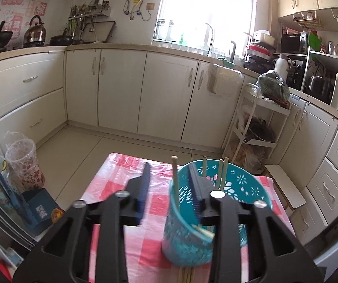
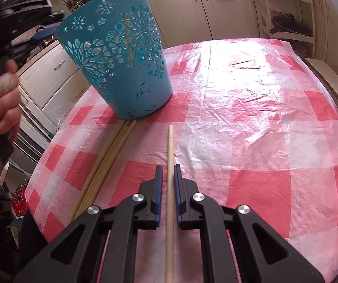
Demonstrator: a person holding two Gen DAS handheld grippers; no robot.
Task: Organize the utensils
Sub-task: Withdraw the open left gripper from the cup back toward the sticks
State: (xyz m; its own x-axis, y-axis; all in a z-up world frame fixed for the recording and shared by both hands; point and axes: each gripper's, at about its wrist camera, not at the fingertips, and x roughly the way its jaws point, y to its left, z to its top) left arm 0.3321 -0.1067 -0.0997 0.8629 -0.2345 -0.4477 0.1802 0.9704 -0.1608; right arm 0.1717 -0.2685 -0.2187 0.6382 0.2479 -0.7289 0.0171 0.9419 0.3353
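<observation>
A teal perforated basket (image 1: 192,233) stands on the checked tablecloth, tilted toward me, with several wooden chopsticks (image 1: 223,172) standing in it. My left gripper (image 1: 169,174) is open; its right finger reaches inside the basket's rim, its left finger is outside. In the right wrist view the basket (image 2: 124,66) leans at the table's left. My right gripper (image 2: 168,168) is slightly open around one wooden chopstick (image 2: 170,146) lying on the cloth, pads not touching it. Several more chopsticks (image 2: 107,162) lie bundled to its left, tips under the basket.
The pink-and-white checked plastic cloth (image 2: 251,122) covers the table. A hand holding the left gripper's handle (image 2: 1,103) is at the left edge. Kitchen cabinets (image 1: 121,89), a white rack (image 1: 256,129) and a lined bin (image 1: 24,162) stand beyond the table.
</observation>
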